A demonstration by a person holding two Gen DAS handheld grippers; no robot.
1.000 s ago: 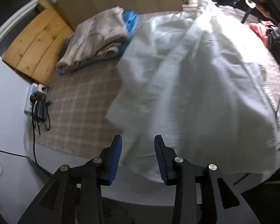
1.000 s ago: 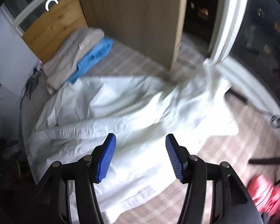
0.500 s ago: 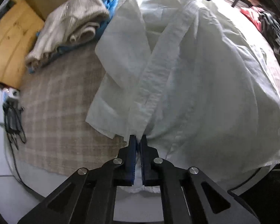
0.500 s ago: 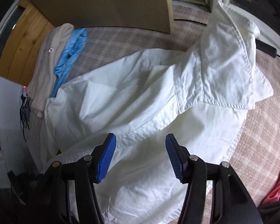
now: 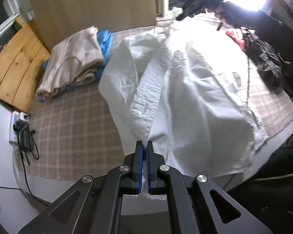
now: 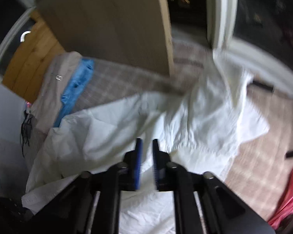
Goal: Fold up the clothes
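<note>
Now left claw (image 5: 144, 146) pinches rumpled white shirt (image 5: 195, 97).

Shirt (image 5: 195, 97) spread across the middle of a rug (image 5: 72, 124), its near edge pinched between the fingers of the left gripper (image 5: 144, 146). Stack of folded clothes (image 5: 74, 62) to the left of the shirt, on the same rug. Board (image 5: 95, 5) standing behind the stack. Power strip (image 5: 17, 128) off the rug's left edge. Heap of clothes (image 5: 267, 58) to the right of the shirt. Right gripper (image 6: 146, 146) over the shirt.
</note>
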